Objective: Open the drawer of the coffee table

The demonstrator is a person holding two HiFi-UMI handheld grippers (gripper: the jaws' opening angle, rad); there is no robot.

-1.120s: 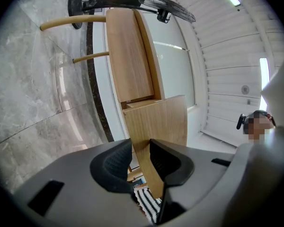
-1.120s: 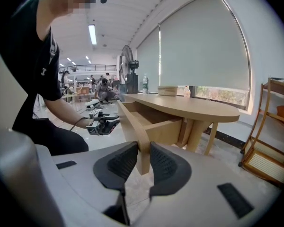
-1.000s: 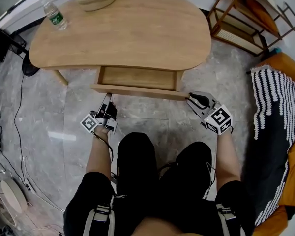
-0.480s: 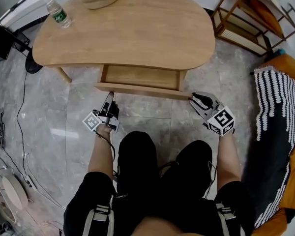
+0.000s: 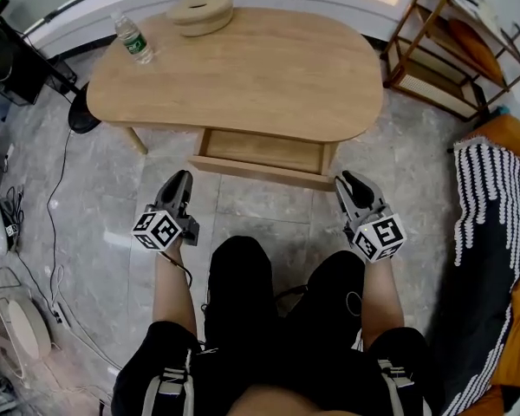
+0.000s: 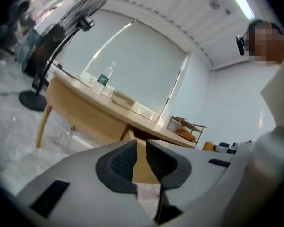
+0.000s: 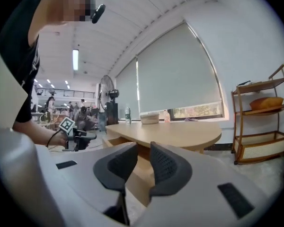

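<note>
The oval wooden coffee table (image 5: 243, 68) stands in front of the person's knees, and its drawer (image 5: 262, 168) sticks out from under the near edge. My left gripper (image 5: 180, 182) hovers over the floor left of the drawer, clear of it. Its jaws are closing to a narrow gap with nothing between them. My right gripper (image 5: 345, 183) hangs just off the drawer's right corner without touching it, slightly open and holding nothing. In the left gripper view the left gripper (image 6: 141, 148) points at the drawer front. The right gripper view shows the right gripper (image 7: 142, 149) with the drawer (image 7: 114, 142) behind it.
A water bottle (image 5: 133, 38) and a round wooden piece (image 5: 201, 12) stand on the far tabletop. A wooden shelf (image 5: 451, 42) is at the back right, and an orange sofa with a striped blanket (image 5: 490, 198) at the right. A fan base (image 5: 85, 120) and cables lie at the left.
Both grippers have come away from the drawer front, risen and drawn back toward the person. The left one has rolled and its jaws have narrowed. The drawer stays pulled out.
</note>
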